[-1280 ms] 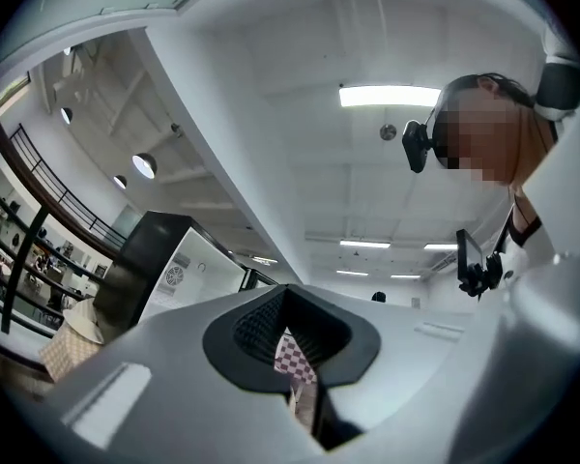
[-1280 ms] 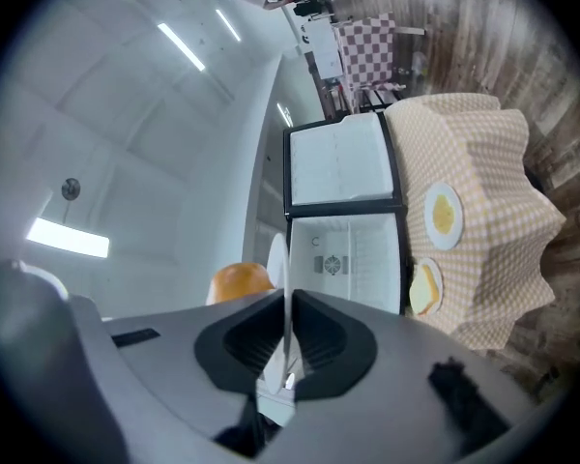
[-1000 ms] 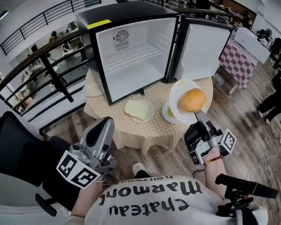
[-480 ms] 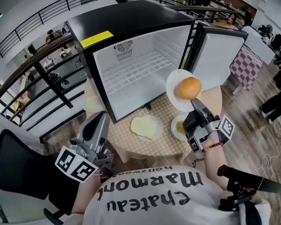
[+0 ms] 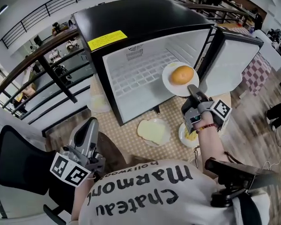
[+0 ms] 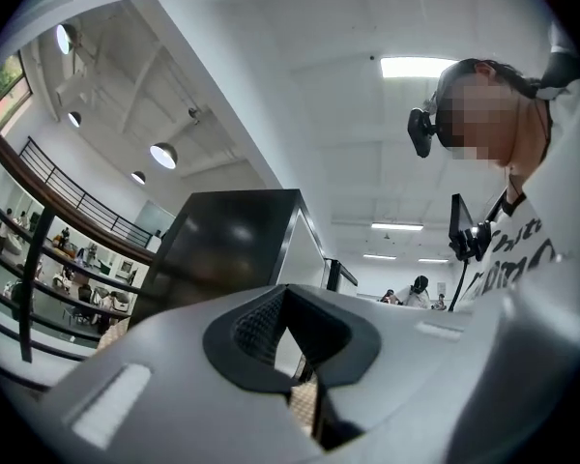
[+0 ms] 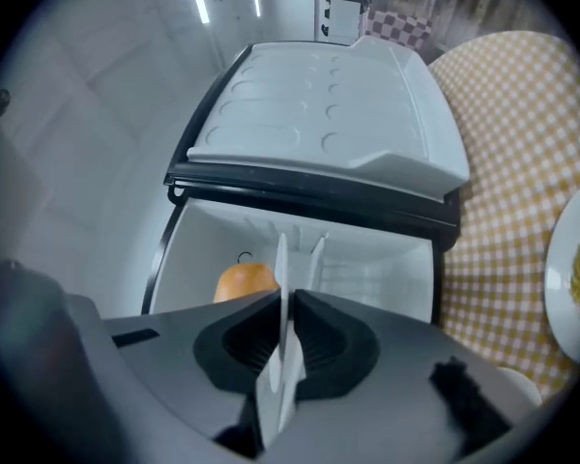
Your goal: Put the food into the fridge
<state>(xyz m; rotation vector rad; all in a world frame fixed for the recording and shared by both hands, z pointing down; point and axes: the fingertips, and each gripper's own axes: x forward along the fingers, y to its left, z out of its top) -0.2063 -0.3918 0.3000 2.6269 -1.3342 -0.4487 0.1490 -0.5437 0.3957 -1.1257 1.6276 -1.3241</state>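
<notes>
A round golden-orange bun (image 5: pixel 182 75) sits on a white plate (image 5: pixel 171 84) just beyond the tips of the right gripper (image 5: pixel 193 93), whose jaws are clamped narrowly on the plate's near rim, holding it level at the mouth of the open black mini fridge (image 5: pixel 131 22) straight ahead, with the fridge door (image 5: pixel 229 64) swung wide to the gripper's right. Below the gripper, on the checked tablecloth (image 5: pixel 171 114), lie a plate of sliced bread (image 5: pixel 153 131) and a plate of yellow food (image 5: pixel 187 136). The left gripper (image 5: pixel 86 130) hangs low and well apart, jaws drawn together on nothing.
</notes>
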